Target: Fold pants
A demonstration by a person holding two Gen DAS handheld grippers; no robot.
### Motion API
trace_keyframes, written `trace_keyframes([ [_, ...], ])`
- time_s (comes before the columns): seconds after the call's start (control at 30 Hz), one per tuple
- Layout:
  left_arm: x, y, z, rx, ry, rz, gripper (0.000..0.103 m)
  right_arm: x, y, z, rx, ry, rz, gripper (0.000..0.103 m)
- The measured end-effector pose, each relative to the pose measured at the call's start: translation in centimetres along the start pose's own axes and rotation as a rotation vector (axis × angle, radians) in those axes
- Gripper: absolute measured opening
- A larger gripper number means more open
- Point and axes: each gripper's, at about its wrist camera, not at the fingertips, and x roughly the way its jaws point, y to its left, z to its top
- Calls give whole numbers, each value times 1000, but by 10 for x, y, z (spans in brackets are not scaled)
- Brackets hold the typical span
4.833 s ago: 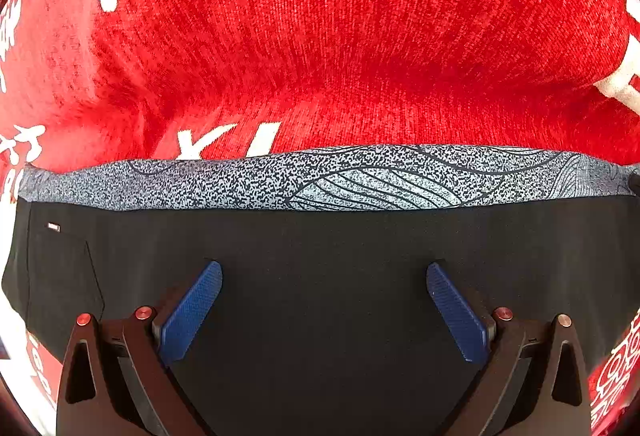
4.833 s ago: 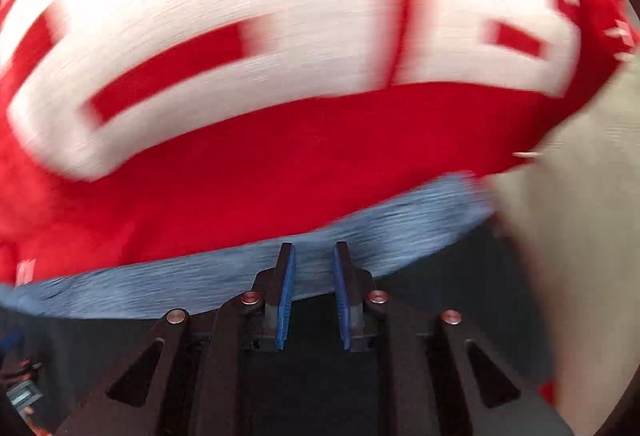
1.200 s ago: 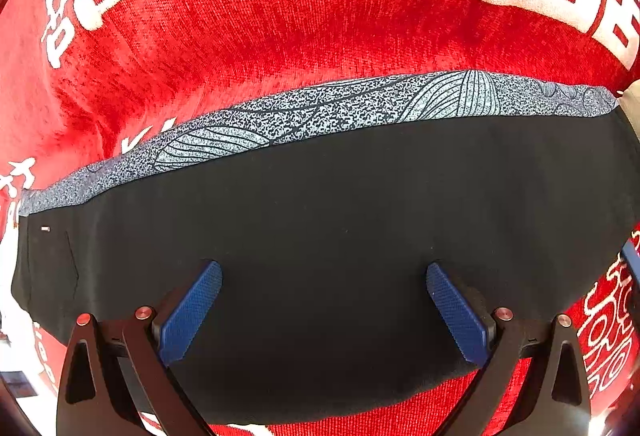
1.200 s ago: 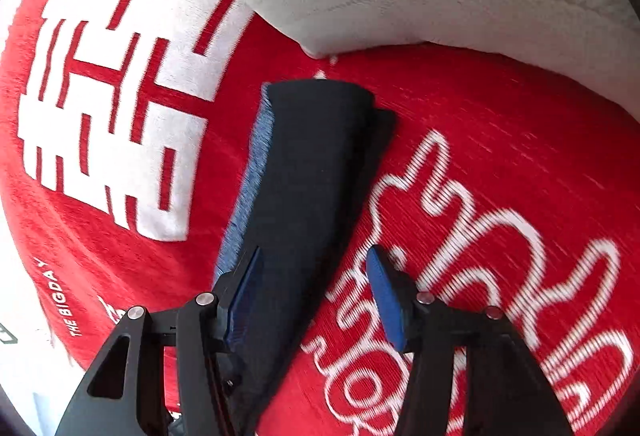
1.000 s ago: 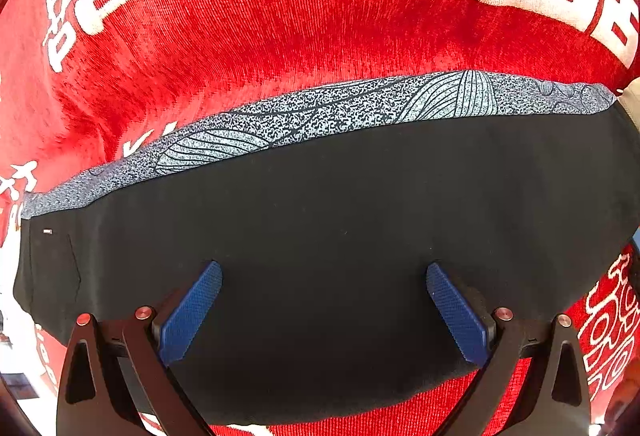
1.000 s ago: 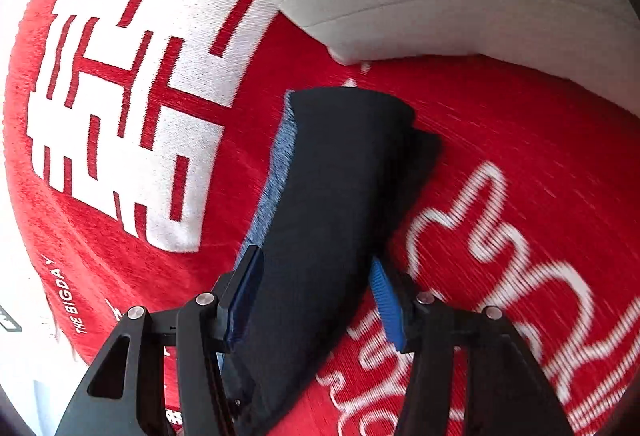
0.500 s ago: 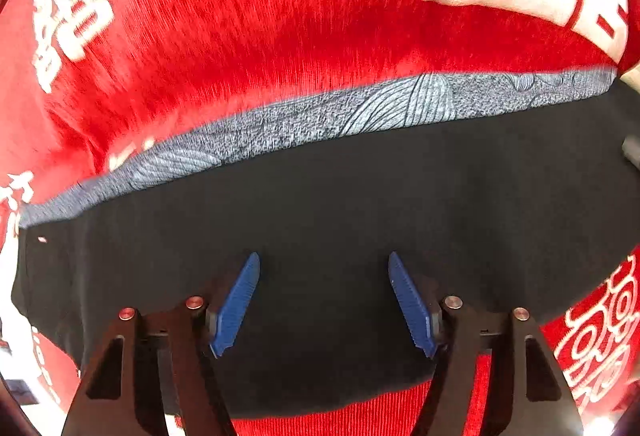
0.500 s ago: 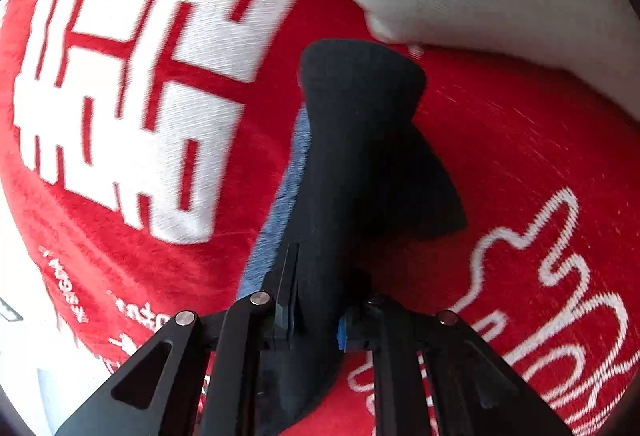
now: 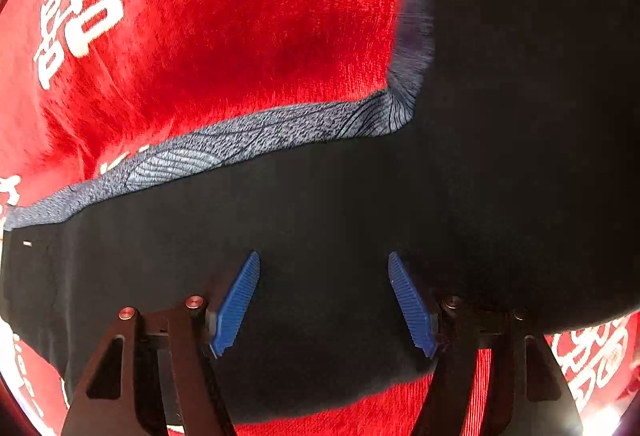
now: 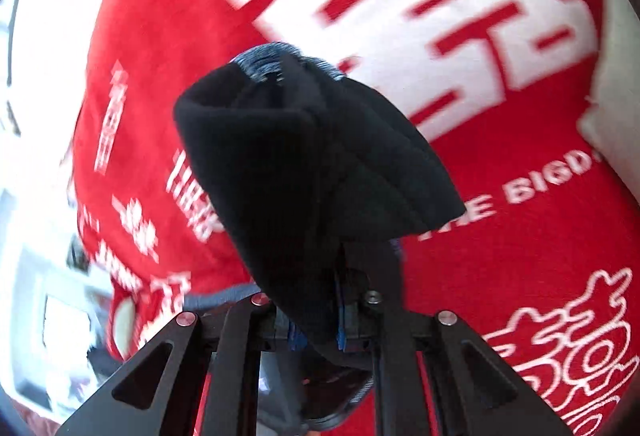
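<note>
The black pants (image 9: 320, 220) with a grey patterned waistband (image 9: 224, 148) lie on a red blanket. My left gripper (image 9: 324, 300) is open, its blue pads resting over the black fabric without pinching it. At the right of the left wrist view a lifted part of the pants (image 9: 520, 76) rises and folds over. My right gripper (image 10: 316, 332) is shut on the end of the pants (image 10: 304, 164) and holds the bunched black fabric up above the blanket, with a bit of grey waistband (image 10: 272, 60) showing at its top.
The red blanket (image 9: 220, 28) with white characters covers the surface; it also shows in the right wrist view (image 10: 540, 236). A pale cushion edge (image 10: 616, 116) sits at the far right. Blurred room clutter (image 10: 48, 296) lies beyond the blanket's left edge.
My right gripper closed on the end of the pants and lifted it up and over toward the left. My left gripper's jaws narrowed but stay open over the fabric.
</note>
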Motion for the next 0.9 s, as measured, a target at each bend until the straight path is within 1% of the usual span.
trace_keyframes([
  [0.07,-9,26,-7,-55,30,-27,69,14,24,-6,-48,29,0,15],
  [0.13,-23,60,-21,-111,48,-24,69,27,42,-13,-81,51,-9,15],
  [0.2,-36,99,-37,-154,54,13,69,45,61,-23,-122,78,-29,15],
  [0.3,-51,171,-60,-232,82,85,69,75,86,-50,-200,124,-100,15],
  [0.37,-55,208,-70,-275,95,126,69,101,102,-69,-242,157,-167,15],
  [0.43,-58,246,-77,-309,95,161,70,131,119,-93,-300,179,-251,15],
  [0.47,-59,261,-79,-321,95,180,70,149,130,-108,-345,193,-309,16],
  [0.5,-59,274,-81,-331,94,190,71,160,136,-118,-376,200,-344,18],
  [0.53,-59,290,-84,-342,94,202,81,172,144,-132,-419,209,-392,19],
  [0.57,-60,302,-86,-353,89,216,85,188,154,-147,-487,225,-466,24],
  [0.63,-64,318,-89,-359,77,223,86,199,170,-168,-607,209,-555,32],
  [0.67,-61,321,-91,-356,76,215,86,197,177,-176,-648,204,-556,44],
  [0.7,-62,324,-91,-353,75,205,86,193,185,-182,-678,206,-528,56],
  [0.73,-61,328,-89,-348,75,191,86,186,191,-187,-695,215,-485,60],
  [0.77,-63,328,-87,-343,77,174,86,177,197,-193,-714,238,-438,61],
  [0.8,-66,325,-85,-337,78,147,86,168,197,-197,-726,255,-422,61],
  [0.87,-72,317,-77,-319,72,90,86,151,193,-200,-723,273,-417,61],
  [0.9,-76,309,-71,-298,63,51,86,134,179,-194,-696,278,-416,61],
])
